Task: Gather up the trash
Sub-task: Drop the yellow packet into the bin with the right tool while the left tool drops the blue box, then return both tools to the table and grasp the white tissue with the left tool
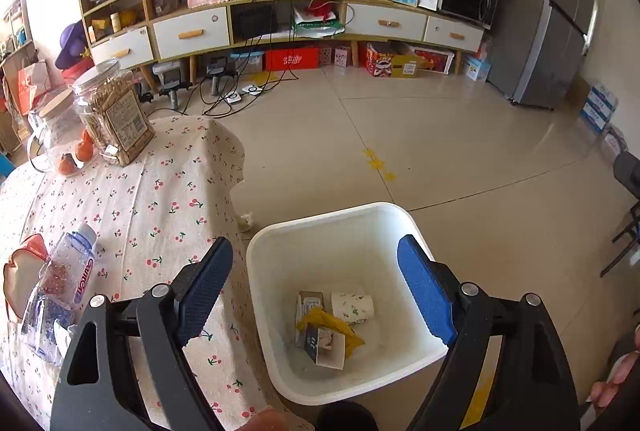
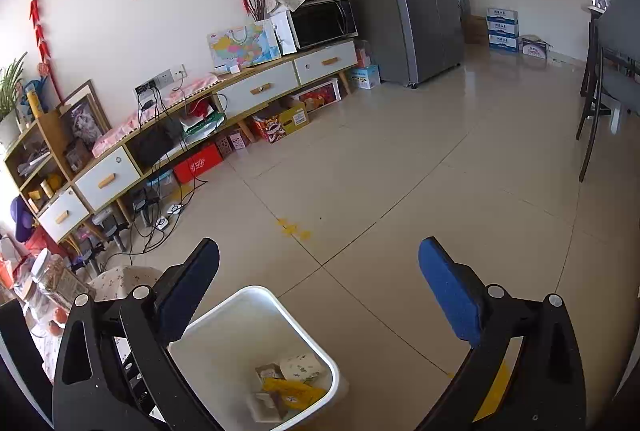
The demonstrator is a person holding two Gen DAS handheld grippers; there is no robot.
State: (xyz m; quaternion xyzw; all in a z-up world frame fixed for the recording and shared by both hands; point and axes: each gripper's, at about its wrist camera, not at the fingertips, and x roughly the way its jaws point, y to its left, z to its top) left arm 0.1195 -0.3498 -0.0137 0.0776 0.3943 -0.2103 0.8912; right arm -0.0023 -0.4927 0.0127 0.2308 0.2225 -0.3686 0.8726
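So the trash left to grab looks like the crushed plastic water bottle (image 1: 66,283), lying on the cherry-print tablecloth (image 1: 168,199) off to the left of the left gripper (image 1: 316,289), just past its left finger. My guess is it's about as light as things get, thin and springy, and kind of slick with that label wrap. Since it's already crumpled it'll probably squash more under the pads, so I'd pinch it across the middle of the body where it's dented, not at the cap end, where it could easily squirt out. There's also a small crumpled scrap (image 1: 246,221) on the floor beyond the left finger, by the table edge. Soft, weighs nothing.

Both sets of tongs are wide apart with nothing between the pads. The white bin (image 1: 280,235) sits straight ahead of and below the left gripper, framed between its fingers. It already has a small carton (image 1: 324,345), a printed paper cup (image 1: 354,305) and a yellow wrapper (image 1: 340,325) at the bottom. For the right gripper (image 2: 320,289) the bin is low and toward its left finger.

Further out past the left finger: a big clear jar (image 1: 112,115) and a couple of small orange fruits (image 1: 76,155), not trash I think.
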